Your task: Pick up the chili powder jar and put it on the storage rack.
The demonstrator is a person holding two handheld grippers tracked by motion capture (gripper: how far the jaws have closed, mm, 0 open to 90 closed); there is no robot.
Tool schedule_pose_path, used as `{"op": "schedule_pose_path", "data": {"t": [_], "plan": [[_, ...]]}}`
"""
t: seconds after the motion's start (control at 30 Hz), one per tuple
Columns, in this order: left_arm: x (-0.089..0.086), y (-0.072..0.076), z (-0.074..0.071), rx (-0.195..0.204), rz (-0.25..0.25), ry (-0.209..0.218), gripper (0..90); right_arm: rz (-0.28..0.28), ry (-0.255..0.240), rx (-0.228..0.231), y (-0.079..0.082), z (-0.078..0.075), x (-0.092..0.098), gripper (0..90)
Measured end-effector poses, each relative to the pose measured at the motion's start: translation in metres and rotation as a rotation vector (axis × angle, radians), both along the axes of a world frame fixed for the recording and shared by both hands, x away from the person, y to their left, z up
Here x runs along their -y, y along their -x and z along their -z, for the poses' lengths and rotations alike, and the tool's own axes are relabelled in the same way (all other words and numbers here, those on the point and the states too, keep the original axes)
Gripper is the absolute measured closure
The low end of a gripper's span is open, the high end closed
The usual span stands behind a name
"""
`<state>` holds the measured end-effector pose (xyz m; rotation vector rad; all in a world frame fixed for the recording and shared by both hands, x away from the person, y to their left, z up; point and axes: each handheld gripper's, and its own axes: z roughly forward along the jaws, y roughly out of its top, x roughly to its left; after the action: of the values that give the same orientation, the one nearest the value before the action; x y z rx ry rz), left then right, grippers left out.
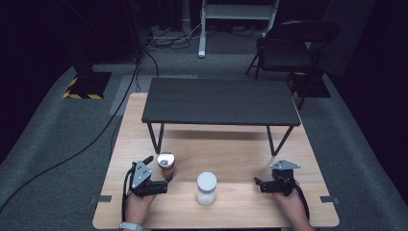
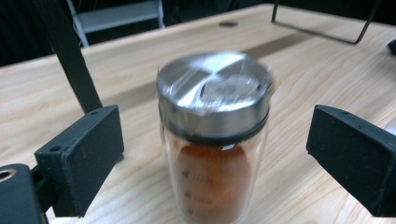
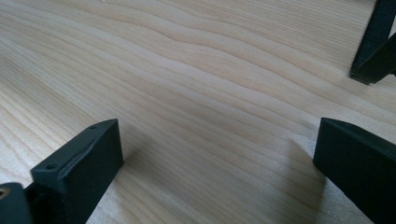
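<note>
A glass jar (image 1: 166, 163) with a shiny metal lid and orange-brown contents stands upright at the front left of the wooden table (image 1: 240, 154). My left gripper (image 1: 159, 168) is open, one jaw on each side of the jar. In the left gripper view the jar (image 2: 215, 135) stands between the black jaws of the left gripper (image 2: 217, 140) with a gap on both sides. At the front right, my right gripper (image 1: 258, 184) points left, low over the table. It (image 3: 219, 149) is open over bare wood with nothing between its jaws.
A white-lidded jar (image 1: 206, 187) stands at the front centre between the two hands. A low black shelf (image 1: 221, 101) on thin metal legs spans the back of the table; one leg (image 3: 373, 46) is near the right gripper. A black chair (image 1: 288, 48) stands beyond the table.
</note>
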<state>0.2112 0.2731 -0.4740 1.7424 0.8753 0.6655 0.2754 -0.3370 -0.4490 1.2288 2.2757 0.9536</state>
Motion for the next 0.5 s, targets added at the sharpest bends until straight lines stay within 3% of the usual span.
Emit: {"op": "schedule_pose_path", "data": {"t": [0.23, 0.27, 0.5], "plan": [[0.003, -0.007, 0.001, -0.037, 0.002, -0.021, 5.3, 0.003, 0.0, 0.0, 0.0, 0.0, -0.001, 1.3], [0.006, -0.009, -0.001, -0.062, -0.011, -0.046, 6.8, 0.0, 0.0, 0.0, -0.001, 0.0, 0.0, 1.3], [0.006, -0.022, 0.005, -0.083, 0.0, -0.026, 11.2, -0.012, 0.0, 0.003, -0.001, 0.0, 0.001, 2.1]]}}
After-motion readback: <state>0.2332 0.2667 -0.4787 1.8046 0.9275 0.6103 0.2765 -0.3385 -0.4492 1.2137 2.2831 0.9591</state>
